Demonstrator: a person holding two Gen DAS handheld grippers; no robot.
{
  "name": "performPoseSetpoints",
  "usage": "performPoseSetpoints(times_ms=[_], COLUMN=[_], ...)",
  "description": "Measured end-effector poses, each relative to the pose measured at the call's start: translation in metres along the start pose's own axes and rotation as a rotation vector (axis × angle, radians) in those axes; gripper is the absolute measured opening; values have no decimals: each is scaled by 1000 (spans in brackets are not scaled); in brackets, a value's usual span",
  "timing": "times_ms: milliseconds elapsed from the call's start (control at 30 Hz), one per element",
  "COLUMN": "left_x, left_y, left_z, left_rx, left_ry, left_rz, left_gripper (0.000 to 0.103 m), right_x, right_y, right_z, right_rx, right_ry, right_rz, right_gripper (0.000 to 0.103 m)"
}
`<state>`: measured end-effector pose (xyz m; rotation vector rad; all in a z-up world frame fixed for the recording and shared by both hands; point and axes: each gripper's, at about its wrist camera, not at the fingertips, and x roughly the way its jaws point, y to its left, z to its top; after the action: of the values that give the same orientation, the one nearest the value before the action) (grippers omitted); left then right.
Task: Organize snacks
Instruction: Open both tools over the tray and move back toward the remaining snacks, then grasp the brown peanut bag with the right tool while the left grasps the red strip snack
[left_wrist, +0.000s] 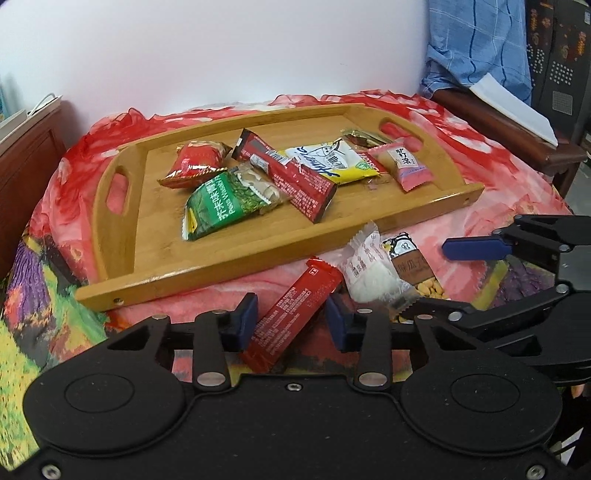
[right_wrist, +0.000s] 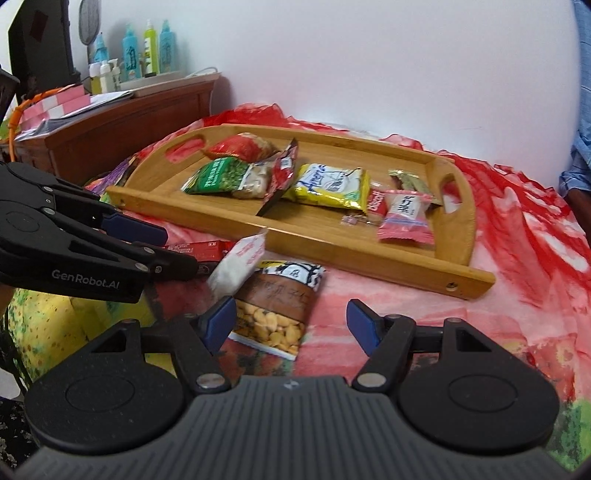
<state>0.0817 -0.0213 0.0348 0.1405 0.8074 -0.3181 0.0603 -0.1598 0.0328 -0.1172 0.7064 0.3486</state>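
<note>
A bamboo tray (left_wrist: 236, 254) (right_wrist: 369, 254) on the red cloth holds several snack packets. Three packets lie on the cloth in front of it: a red bar (left_wrist: 291, 314) (right_wrist: 207, 249), a white packet (left_wrist: 369, 273) (right_wrist: 240, 266) and a brown nut packet (left_wrist: 413, 266) (right_wrist: 280, 306). My left gripper (left_wrist: 291, 319) is open, its jaws on either side of the red bar, not closed on it. My right gripper (right_wrist: 291, 323) (left_wrist: 443, 280) is open, just right of the nut packet's lower end, holding nothing.
A wooden cabinet (right_wrist: 122, 122) with bottles (right_wrist: 147, 51) and papers stands left of the table. A dark wooden chair (left_wrist: 509, 125) with blue clothing and a white sheet is at the right. A white wall is behind the tray.
</note>
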Motion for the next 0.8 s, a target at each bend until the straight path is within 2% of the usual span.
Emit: performPoseSetpoints(times_ms=[233, 633, 800], left_x=[-15, -29, -24], left_y=[5, -3, -6], left_z=[-9, -24, -26], left_rx=[-43, 12, 6], left_ry=[4, -16, -40], left_rz=[-14, 20, 47], left_gripper=[34, 33, 40], right_x=[3, 7, 8], right_y=[4, 11, 13], right_z=[-2, -2, -4], right_rx=[-8, -20, -28], right_ry=[6, -13, -19], right_rz=[9, 14, 10], right_gripper=[79, 79, 79])
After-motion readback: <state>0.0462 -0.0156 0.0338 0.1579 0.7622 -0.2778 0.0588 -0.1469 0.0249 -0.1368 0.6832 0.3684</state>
